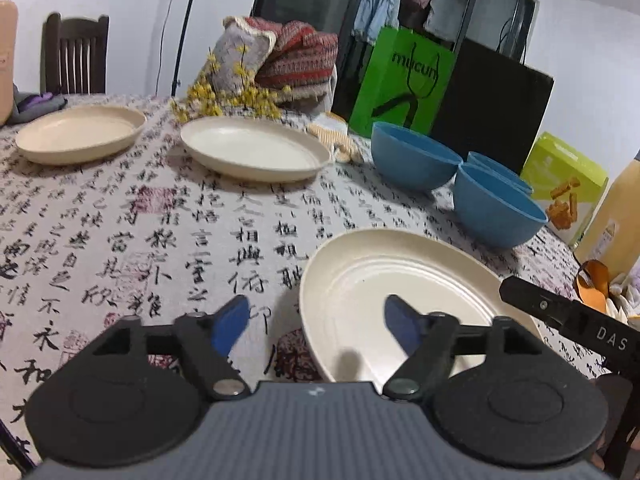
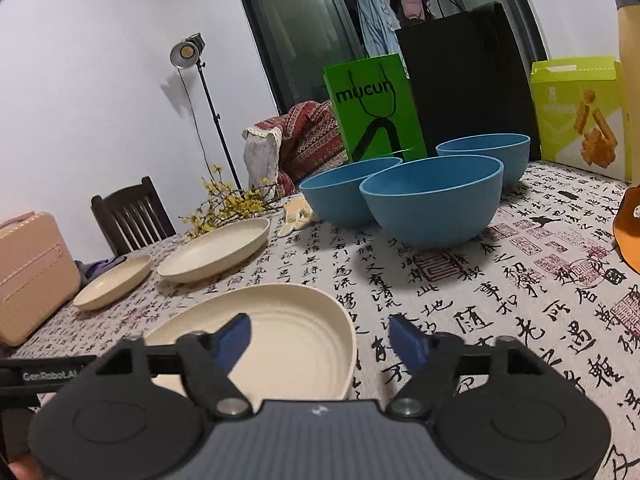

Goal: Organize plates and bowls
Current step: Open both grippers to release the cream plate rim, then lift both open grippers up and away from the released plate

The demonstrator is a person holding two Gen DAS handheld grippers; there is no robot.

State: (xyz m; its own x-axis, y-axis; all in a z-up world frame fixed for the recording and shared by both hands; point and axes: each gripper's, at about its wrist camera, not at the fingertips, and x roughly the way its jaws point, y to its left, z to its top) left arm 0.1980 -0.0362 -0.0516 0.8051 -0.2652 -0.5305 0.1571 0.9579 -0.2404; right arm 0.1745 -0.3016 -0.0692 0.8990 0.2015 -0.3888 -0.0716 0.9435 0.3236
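A cream plate (image 1: 400, 280) lies on the patterned tablecloth close in front of both grippers. My left gripper (image 1: 317, 308) is open, with the plate's left rim between its blue fingers and nothing pressed. My right gripper (image 2: 320, 326) is open too, astride the right rim of the same plate (image 2: 280, 320). Two more cream plates (image 1: 256, 148) (image 1: 80, 132) lie apart further back on the left. Three blue bowls (image 2: 432, 204) (image 2: 344, 188) (image 2: 488, 152) stand close together at the back right.
Behind the bowls stand a green paper bag (image 2: 372, 108), a black bag (image 2: 464, 76) and a yellow-green snack box (image 2: 576, 112). Yellow flowers (image 1: 224, 96) lie by the far plates. A pink case (image 2: 32, 272) and a dark chair (image 2: 132, 212) are at the left.
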